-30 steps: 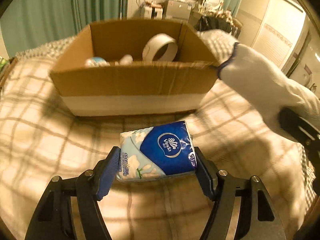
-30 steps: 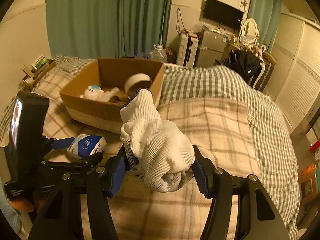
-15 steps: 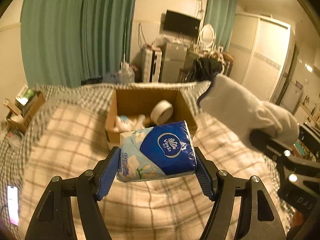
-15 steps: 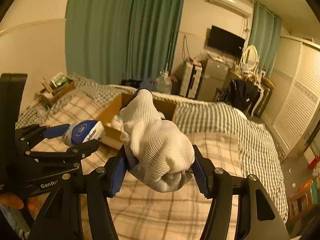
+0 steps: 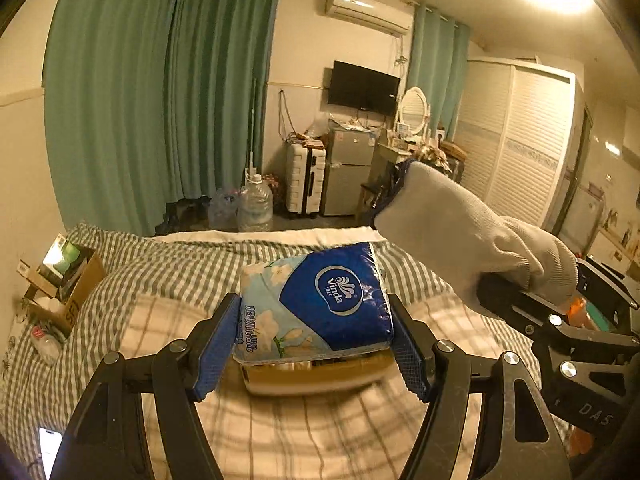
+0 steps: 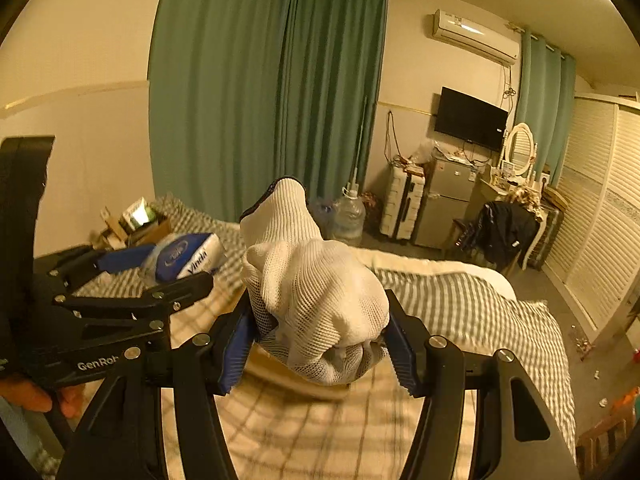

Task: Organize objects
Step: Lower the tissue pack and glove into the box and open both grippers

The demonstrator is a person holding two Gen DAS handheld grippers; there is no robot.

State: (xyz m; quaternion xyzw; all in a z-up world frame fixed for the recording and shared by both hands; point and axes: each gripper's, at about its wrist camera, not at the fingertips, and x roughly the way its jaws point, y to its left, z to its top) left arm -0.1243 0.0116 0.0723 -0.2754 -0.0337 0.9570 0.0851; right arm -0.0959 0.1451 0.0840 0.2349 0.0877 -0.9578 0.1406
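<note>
Both grippers are up in the air over the bed (image 5: 168,272), each carrying something. The left gripper (image 5: 314,344) has its jaws closed on the tissue pack (image 5: 320,300), blue pads pressing its two short ends, so the pack's long axis runs straight across from pad to pad. The right gripper (image 6: 316,344) has its jaws clamped on the bunched white glove (image 6: 316,292), cuff sticking up and away from the camera. Now the relation that matters: the box (image 5: 316,374) sits low on the bed, just beneath and beyond the pack in the left view, only a blurred strip of cardboard showing under the held load. In the right view the same box (image 6: 304,384) peeks out below the glove. So both loads look to hang roughly above the box, the grippers side by side, left one just beside the right. Which is nearer the opening is hard to call; its rim is hidden. The likely next step is lowering and releasing into the box, the pack perhaps first.
</note>
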